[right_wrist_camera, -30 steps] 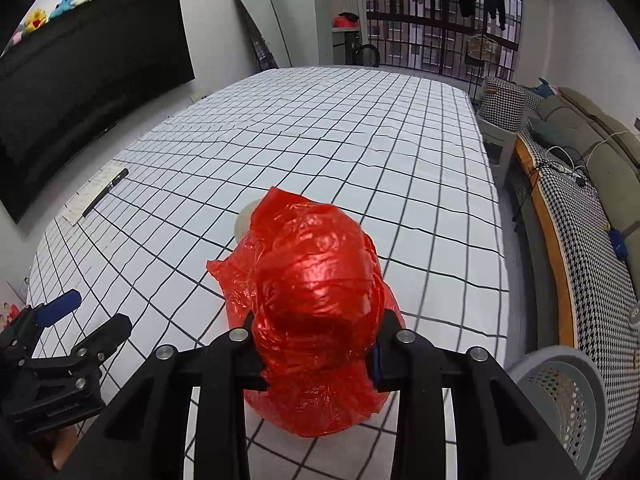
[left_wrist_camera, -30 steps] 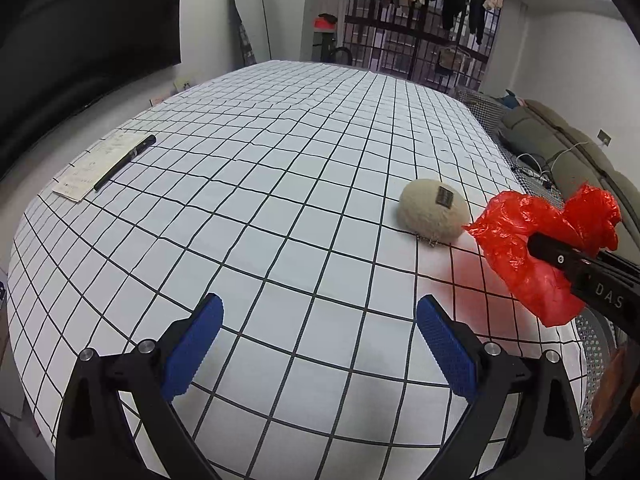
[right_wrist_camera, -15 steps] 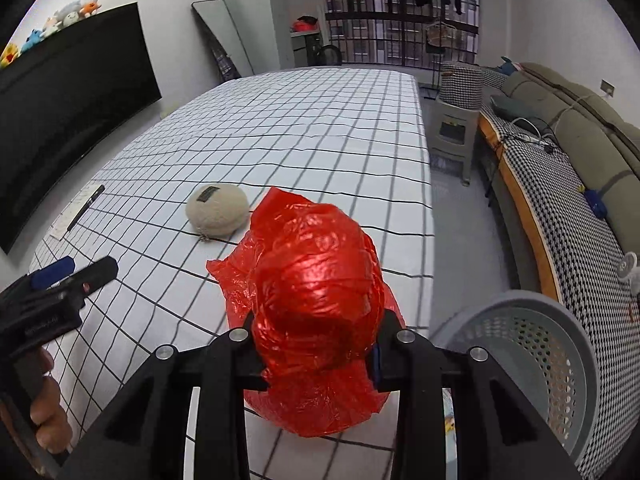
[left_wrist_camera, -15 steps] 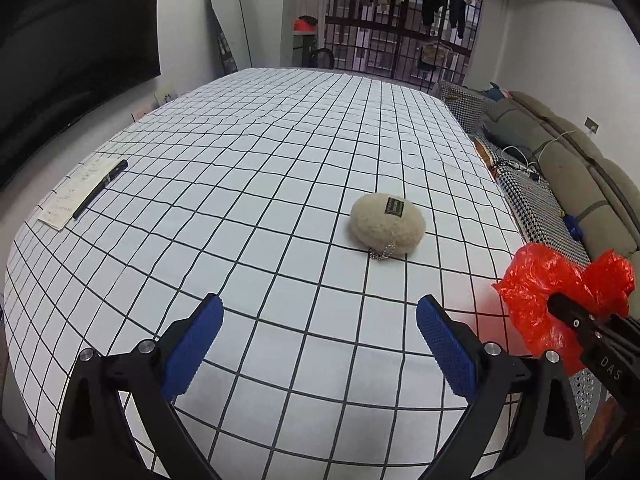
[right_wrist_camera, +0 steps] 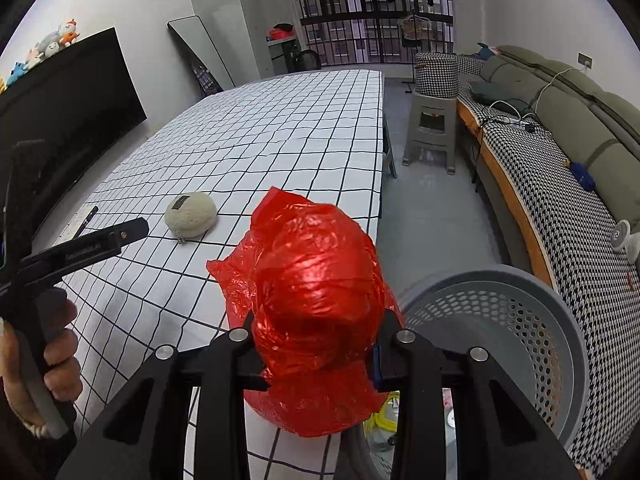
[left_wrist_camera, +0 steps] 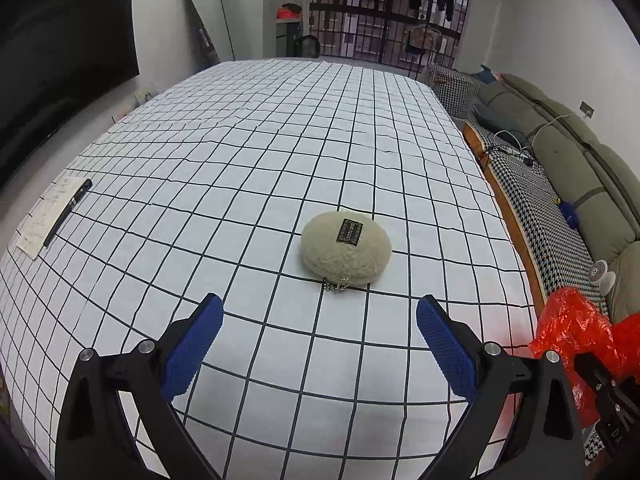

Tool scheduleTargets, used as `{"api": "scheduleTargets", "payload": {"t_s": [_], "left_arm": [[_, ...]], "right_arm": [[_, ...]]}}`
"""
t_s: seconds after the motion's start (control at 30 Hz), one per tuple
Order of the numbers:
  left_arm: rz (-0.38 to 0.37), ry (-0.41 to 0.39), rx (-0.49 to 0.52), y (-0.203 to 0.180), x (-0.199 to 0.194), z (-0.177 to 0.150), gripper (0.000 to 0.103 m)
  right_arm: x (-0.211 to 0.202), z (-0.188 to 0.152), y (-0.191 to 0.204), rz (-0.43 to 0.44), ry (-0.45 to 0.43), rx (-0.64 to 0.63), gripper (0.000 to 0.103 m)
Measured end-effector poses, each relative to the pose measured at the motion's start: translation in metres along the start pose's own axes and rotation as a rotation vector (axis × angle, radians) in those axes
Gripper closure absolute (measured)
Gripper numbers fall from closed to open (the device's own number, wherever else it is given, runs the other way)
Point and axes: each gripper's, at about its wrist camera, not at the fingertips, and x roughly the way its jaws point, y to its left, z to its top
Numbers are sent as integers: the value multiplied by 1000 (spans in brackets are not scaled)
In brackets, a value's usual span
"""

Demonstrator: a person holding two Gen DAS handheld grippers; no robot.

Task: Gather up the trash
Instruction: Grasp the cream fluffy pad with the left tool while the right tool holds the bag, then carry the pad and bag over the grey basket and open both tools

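Left wrist view: the left gripper [left_wrist_camera: 319, 338] hovers with its blue pads spread wide and empty over the checked table [left_wrist_camera: 248, 152]; a fuzzy pouch [left_wrist_camera: 346, 253] lies at 12 o'clock, and the red bag [left_wrist_camera: 572, 332] shows at 4 o'clock.

Right wrist view: the right gripper [right_wrist_camera: 316, 354] clamps the crumpled red bag [right_wrist_camera: 316, 292] at the table's edge, with a grey basket [right_wrist_camera: 520, 320] at 4 o'clock.
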Motion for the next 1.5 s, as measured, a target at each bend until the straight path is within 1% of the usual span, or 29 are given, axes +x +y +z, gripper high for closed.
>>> {"api": "scheduleTargets", "payload": {"t_s": [0.23, 0.33, 0.53, 0.67, 0.73, 0.8, 0.83, 0.9, 1.0, 1.1, 1.23, 1.4, 1.5], "left_arm": [[36, 25, 40, -13, 24, 11, 8], [47, 48, 52, -19, 41, 15, 8], [61, 122, 64, -28, 80, 21, 8], [76, 145, 71, -31, 99, 24, 8], [78, 147, 70, -29, 103, 24, 9], [81, 143, 69, -30, 105, 25, 17], [77, 137, 69, -30, 105, 25, 19], [81, 123, 75, -32, 104, 25, 32], [83, 119, 84, -34, 102, 27, 36], [78, 111, 87, -35, 95, 25, 36], [76, 73, 97, -37, 74, 17, 36], [65, 7, 120, -41, 35, 5, 36], [43, -31, 126, -42, 10, -4, 36]], "right_arm": [[4, 0, -17, 10, -2, 45, 71], [8, 0, -23, 16, 4, 62, 71], [17, 3, -30, 31, 14, 82, 71], [20, 3, -38, 36, 18, 98, 71], [21, 2, -41, 38, 20, 105, 71], [21, 3, -43, 40, 20, 110, 71], [21, 2, -44, 40, 19, 112, 71], [21, 0, -45, 41, 20, 115, 71], [20, -1, -44, 44, 25, 120, 71], [17, 0, -43, 44, 21, 118, 71], [12, -1, -43, 38, 12, 119, 71], [4, -4, -39, 29, -1, 114, 71], [-4, -9, -36, 23, -11, 111, 71]]}}
